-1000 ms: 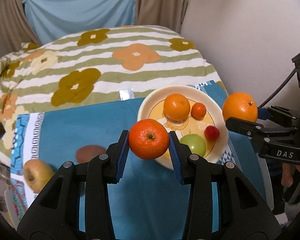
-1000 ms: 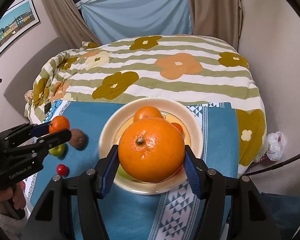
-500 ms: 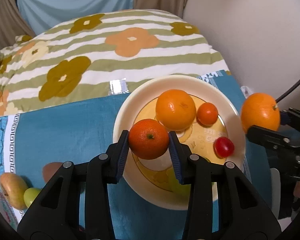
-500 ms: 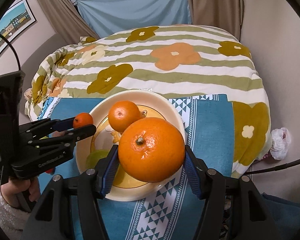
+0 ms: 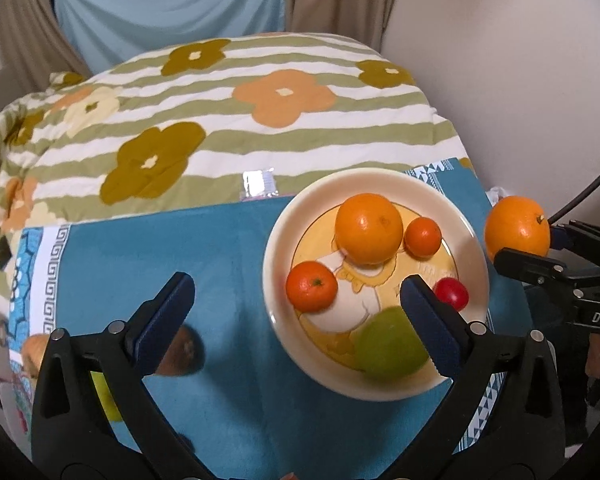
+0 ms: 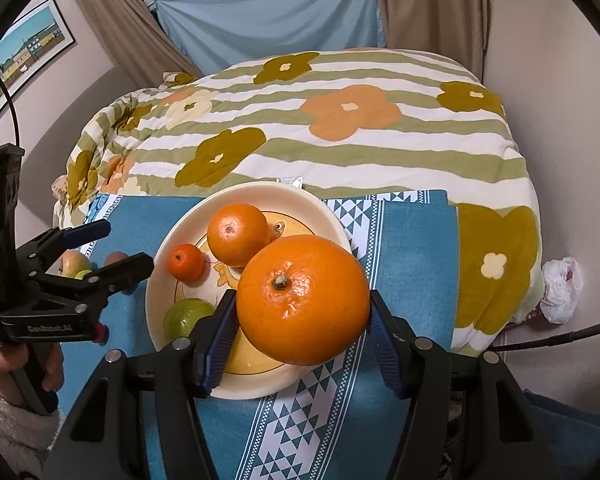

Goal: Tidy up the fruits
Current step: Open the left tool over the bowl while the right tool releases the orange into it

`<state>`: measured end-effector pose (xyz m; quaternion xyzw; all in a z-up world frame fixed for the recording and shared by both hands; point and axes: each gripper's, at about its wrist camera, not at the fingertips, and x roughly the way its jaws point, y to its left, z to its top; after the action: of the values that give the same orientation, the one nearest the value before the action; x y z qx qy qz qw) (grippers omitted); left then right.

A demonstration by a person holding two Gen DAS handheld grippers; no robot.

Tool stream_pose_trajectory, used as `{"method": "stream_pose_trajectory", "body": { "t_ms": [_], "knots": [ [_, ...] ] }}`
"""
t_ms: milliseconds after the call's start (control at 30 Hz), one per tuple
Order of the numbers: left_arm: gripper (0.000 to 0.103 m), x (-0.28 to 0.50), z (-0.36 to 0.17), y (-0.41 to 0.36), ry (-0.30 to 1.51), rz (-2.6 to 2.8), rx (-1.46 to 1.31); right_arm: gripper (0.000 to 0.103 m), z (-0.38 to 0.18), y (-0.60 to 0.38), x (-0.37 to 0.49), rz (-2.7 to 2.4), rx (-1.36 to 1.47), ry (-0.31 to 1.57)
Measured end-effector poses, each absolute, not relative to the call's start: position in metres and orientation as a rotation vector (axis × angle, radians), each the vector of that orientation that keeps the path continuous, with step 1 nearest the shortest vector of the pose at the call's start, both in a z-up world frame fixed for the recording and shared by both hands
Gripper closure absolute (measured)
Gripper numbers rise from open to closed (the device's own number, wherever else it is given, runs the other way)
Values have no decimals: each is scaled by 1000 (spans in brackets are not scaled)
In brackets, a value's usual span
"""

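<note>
Blue cloth covers the bed under both my claws. My left claw (image 5: 296,304) has just been opening and stands wide, with nothing pressed between its pads; the tangerine (image 5: 311,286) it carried half a second ago now lies on the plate (image 5: 384,178). My right claw (image 6: 302,334) grips a large orange (image 6: 302,300) above the plate's near rim. On the plate sit another orange (image 5: 369,228), a small tangerine (image 5: 422,237), a cherry tomato (image 5: 452,294) and a green fruit (image 5: 388,346). A kiwi (image 5: 182,350) and an apple (image 6: 71,262) remain on the cloth. Beyond lies the flowered quilt (image 5: 220,116).
</note>
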<state>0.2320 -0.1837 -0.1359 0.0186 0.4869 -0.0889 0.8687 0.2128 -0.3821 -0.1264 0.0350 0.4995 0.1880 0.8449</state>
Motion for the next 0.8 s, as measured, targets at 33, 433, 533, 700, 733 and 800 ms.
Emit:
{"method": "stream_pose_trajectory", "body": {
  "t_ms": [33,433,533,700,733,800],
  "knots": [
    [0,229,-135,-181,1020,-182,34,45,-127,-380,213,405,68,1057],
    [0,207,-132,-158,1041,-102,42,45,-145,-346,225,499,31,1074],
    [0,202,-134,-153,1050,-87,40,45,-151,-342,230,507,32,1093],
    [0,194,-141,-147,1069,-77,34,45,-154,-338,233,499,32,1088],
    [0,193,-142,-146,1071,-75,31,45,-155,-337,234,494,42,1093],
    [0,192,-142,-146,1071,-75,23,42,-155,-337,236,502,66,1103]
  ]
}}
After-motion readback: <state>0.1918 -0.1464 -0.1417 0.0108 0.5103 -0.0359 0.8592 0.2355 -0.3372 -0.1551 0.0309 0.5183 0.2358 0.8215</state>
